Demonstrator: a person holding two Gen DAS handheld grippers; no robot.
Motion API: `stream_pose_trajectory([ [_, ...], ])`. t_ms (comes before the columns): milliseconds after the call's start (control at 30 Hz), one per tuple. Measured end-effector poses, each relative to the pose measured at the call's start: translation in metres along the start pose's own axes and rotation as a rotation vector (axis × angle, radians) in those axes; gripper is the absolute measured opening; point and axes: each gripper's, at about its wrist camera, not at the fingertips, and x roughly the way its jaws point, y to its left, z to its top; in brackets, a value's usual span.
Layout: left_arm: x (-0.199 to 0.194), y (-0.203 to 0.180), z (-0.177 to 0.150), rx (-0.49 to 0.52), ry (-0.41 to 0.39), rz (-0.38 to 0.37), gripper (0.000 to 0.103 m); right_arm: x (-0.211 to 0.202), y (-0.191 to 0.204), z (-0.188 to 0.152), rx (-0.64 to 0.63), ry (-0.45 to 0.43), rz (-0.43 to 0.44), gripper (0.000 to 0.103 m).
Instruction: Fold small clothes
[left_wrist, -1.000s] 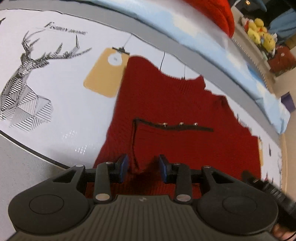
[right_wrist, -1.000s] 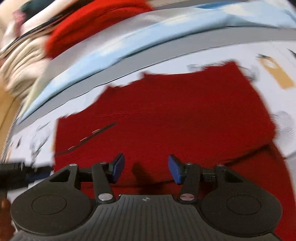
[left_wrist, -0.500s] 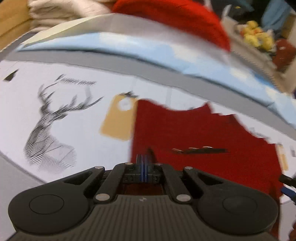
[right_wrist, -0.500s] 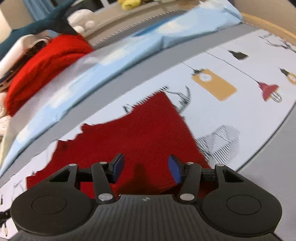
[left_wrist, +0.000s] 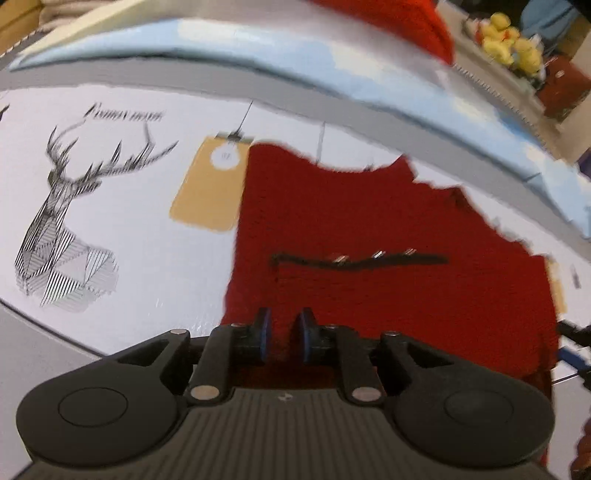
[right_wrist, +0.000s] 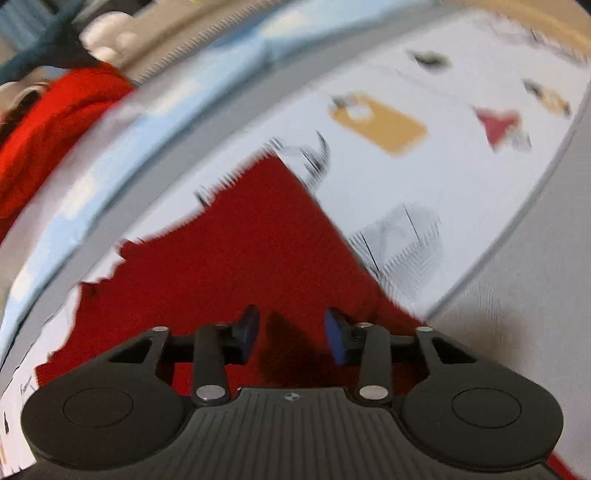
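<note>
A small dark red knit garment (left_wrist: 369, 221) lies flat on the printed white cloth, with a black strip holding metal snaps (left_wrist: 354, 260) across it. It also shows in the right wrist view (right_wrist: 236, 258). My left gripper (left_wrist: 283, 332) hovers over the garment's near left edge, its blue pads a narrow gap apart with nothing between them. My right gripper (right_wrist: 291, 334) is open over the garment's near right corner. The garment's near edge is hidden behind both gripper bodies.
The white cloth (left_wrist: 129, 221) carries a deer print (left_wrist: 62, 229) and a tan lamp print (left_wrist: 210, 184). A light blue pad (left_wrist: 332, 62) runs along the back, with a bright red knit pile (left_wrist: 399, 18) on it. Yellow plush toys (left_wrist: 513, 48) sit far right.
My left gripper was open a second ago, shut half a second ago, and has now parted slightly. The right gripper stayed open and swung toward the garment's right corner.
</note>
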Motion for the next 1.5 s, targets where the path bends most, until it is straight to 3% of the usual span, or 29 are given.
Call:
stream_pose_trajectory([
  [67,0.001,-0.001,-0.001,0.008,0.006,-0.009,0.02,0.008,-0.006,0.001,0.01,0.036,-0.017,0.053],
  [133,0.01,0.0,-0.005,0.007,0.06,0.022,0.021,0.02,-0.019,-0.002,0.077,0.115,-0.006,0.051],
  [200,0.002,0.001,-0.003,-0.018,0.04,0.052,0.021,0.014,-0.017,0.0,0.085,0.14,-0.026,0.052],
  [267,-0.019,-0.004,0.001,0.001,-0.028,0.081,0.02,-0.002,-0.009,0.003,0.061,0.103,-0.017,0.052],
  [400,-0.069,-0.015,0.001,0.056,-0.194,0.071,0.021,-0.041,0.0,0.015,0.001,-0.004,0.001,0.052],
  [500,-0.106,-0.028,-0.007,0.139,-0.278,0.098,0.021,-0.084,0.003,0.027,-0.019,-0.091,0.021,0.052],
  [700,-0.215,-0.043,-0.06,0.257,-0.398,0.115,0.023,-0.217,-0.016,0.025,-0.058,-0.293,0.142,0.053],
  [767,-0.251,-0.043,-0.091,0.304,-0.448,0.111,0.027,-0.262,-0.034,0.01,-0.079,-0.338,0.194,0.053],
  [833,-0.28,-0.038,-0.125,0.318,-0.473,0.106,0.042,-0.296,-0.052,-0.01,-0.127,-0.365,0.219,0.054],
  [933,-0.307,-0.031,-0.178,0.272,-0.44,0.057,0.045,-0.329,-0.086,-0.051,-0.182,-0.374,0.21,0.055],
  [1100,-0.322,-0.042,-0.268,0.379,-0.468,0.047,0.045,-0.347,-0.142,-0.121,-0.231,-0.332,0.206,0.055],
  [1200,-0.314,-0.037,-0.306,0.339,-0.409,0.013,0.045,-0.348,-0.171,-0.159,-0.283,-0.342,0.18,0.055],
  [1267,-0.306,-0.031,-0.324,0.324,-0.366,0.009,0.045,-0.346,-0.18,-0.172,-0.278,-0.297,0.122,0.055],
  [1300,-0.304,-0.028,-0.331,0.329,-0.359,0.015,0.045,-0.346,-0.184,-0.172,-0.241,-0.262,0.134,0.055],
  [1367,-0.294,-0.02,-0.339,0.335,-0.344,0.021,0.045,-0.352,-0.189,-0.173,-0.224,-0.271,0.175,0.054],
  [1433,-0.281,-0.006,-0.343,0.337,-0.342,0.028,0.045,-0.352,-0.189,-0.183,-0.295,-0.31,0.135,0.054],
  [1500,-0.263,0.012,-0.345,0.323,-0.336,0.028,0.045,-0.336,-0.197,-0.193,-0.306,-0.291,0.131,0.054],
])
